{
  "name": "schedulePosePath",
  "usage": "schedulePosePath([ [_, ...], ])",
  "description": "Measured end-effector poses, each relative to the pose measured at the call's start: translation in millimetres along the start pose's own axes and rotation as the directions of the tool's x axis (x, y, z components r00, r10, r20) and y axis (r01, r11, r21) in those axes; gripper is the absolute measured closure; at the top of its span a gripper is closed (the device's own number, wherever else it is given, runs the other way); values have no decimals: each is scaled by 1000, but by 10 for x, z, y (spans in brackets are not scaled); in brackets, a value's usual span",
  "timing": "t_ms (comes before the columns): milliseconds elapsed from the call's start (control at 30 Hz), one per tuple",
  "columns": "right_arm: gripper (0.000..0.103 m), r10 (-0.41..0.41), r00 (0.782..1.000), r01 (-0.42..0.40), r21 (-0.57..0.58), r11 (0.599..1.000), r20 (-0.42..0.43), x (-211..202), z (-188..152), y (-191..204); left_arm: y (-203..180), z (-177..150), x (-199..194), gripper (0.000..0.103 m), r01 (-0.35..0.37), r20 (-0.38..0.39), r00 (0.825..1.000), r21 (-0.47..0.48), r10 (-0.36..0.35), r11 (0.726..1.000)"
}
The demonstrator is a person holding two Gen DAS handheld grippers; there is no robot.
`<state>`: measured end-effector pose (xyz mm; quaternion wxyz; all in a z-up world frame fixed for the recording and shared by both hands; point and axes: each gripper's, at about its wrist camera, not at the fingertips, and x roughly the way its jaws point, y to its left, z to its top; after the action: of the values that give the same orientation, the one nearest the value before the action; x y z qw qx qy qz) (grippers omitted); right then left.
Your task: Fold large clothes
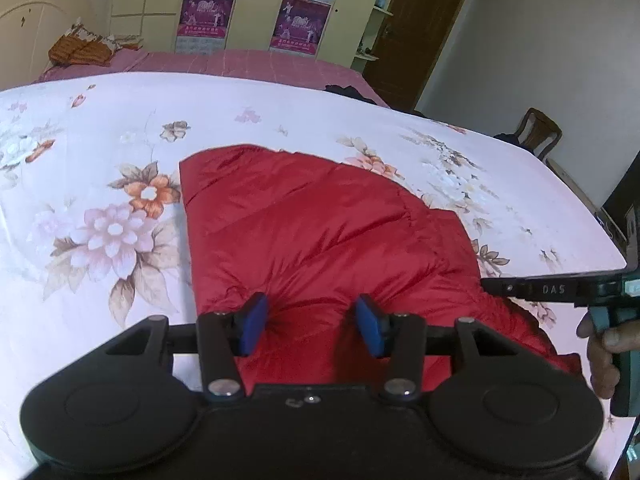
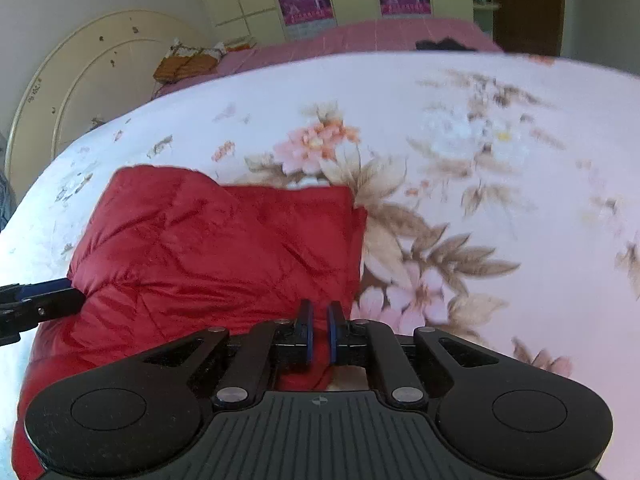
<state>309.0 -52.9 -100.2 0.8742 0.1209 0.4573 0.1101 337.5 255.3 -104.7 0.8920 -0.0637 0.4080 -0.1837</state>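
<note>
A red padded jacket [image 1: 312, 224] lies folded on the floral bedsheet [image 1: 120, 128]. My left gripper [image 1: 311, 320] presses down into its near part. A puffy mound of the fabric fills the gap between its blue pads [image 1: 252, 328], and creases radiate from both. My right gripper [image 2: 319, 336] is shut on the jacket's [image 2: 208, 248] near right edge, with a thin strip of red cloth between its pads. In the left wrist view the right gripper [image 1: 490, 285] reaches the jacket from the right, held by a hand [image 1: 604, 344]. The left gripper [image 2: 76, 294] shows at the left edge of the right wrist view.
Beyond the floral sheet lies a pink cover [image 1: 248, 62] with an orange bundle [image 1: 80, 52] on it. A cream headboard [image 2: 80, 80] stands at the left, wardrobes with purple posters [image 1: 206, 10] and a brown door [image 1: 420, 32] at the back. A wooden chair [image 1: 538, 132] stands at the right.
</note>
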Motion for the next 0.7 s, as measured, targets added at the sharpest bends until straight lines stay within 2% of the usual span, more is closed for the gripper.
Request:
schedulePosePath([
  [167,96,2,1000,-2,73,997,-9,36,-23,-148,14,-44,1,54,-9,-6,1000,0,9,1000],
  [233,96,-8,1000,8,81,997,2,-109,0,-148,-28,-18,-98,57,-16,-12,1000,-7,16,1000],
  [267,96,12,999,-15,81,997,32,-269,5,-124,-76,-17,-220,56,2,4,1000,0,-2,1000],
  [367,96,95,989,-100,39,994,117,-785,-65,-19,-221,-140,-582,56,56,46,997,26,-57,998],
  [467,96,156,980,-152,-41,988,120,-1132,-274,137,-387,-339,-770,56,61,40,997,44,-62,997],
  [600,96,187,979,-175,-130,976,83,-1277,-575,312,-607,-590,-853,56,35,22,999,60,-36,998],
  [700,96,152,988,-145,-182,972,26,-1092,-747,377,-672,-774,-755,56,-13,6,1000,86,13,996],
])
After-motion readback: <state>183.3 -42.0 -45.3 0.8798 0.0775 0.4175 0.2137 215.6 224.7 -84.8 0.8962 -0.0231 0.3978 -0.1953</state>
